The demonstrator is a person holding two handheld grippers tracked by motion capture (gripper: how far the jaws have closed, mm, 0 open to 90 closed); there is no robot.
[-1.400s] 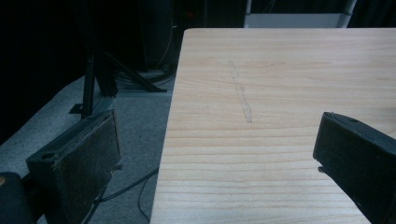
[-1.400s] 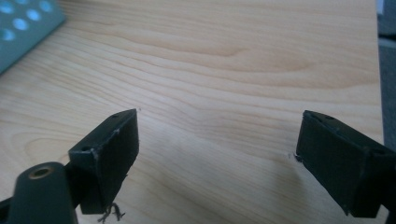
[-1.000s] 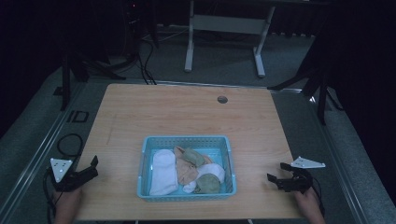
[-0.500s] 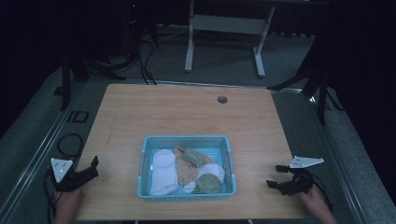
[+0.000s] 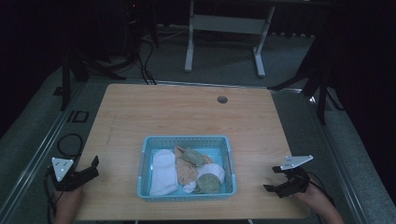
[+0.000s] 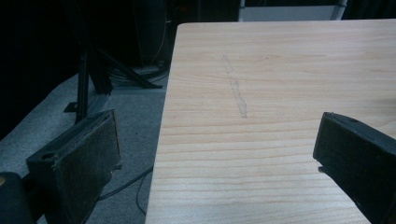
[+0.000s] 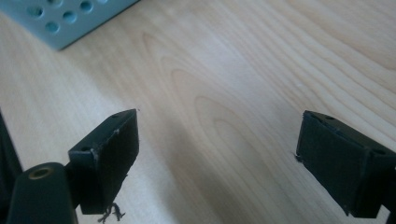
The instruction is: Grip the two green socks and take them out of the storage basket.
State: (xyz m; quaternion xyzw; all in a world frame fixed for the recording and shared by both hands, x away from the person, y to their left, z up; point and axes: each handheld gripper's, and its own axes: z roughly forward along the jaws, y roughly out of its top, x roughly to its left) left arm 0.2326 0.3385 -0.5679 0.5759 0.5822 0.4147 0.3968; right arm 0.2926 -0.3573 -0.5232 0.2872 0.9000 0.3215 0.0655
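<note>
Between the two grippers, near the person's edge of the wooden table [image 5: 187, 112], sits a light blue basket [image 5: 187, 195] filled with soft cloth pieces: a white cloth [image 5: 163, 170] along the side toward the left gripper, a peach-coloured one [image 5: 186, 170] in the middle, and two green pieces [image 5: 208, 183] toward the right gripper's side. The left gripper [image 5: 95, 167] is held at the table's left edge, well apart from the basket, its jaws spread wide with nothing between them. Along those jaws in the left gripper view, one jaw hangs out past the table edge above the grey floor [image 6: 126, 112], the other over bare wood, and a faint pencil-like mark [image 6: 236, 88] runs across the tabletop ahead of them. The right gripper [image 5: 273, 179] is low over the table on the basket's other side, jaws also parted and empty, pointing toward the basket. In the right gripper view, only bare wood grain lies between its jaws, and the basket's perforated corner [image 7: 65, 18] shows ahead of its left jaw, not touching it.
</note>
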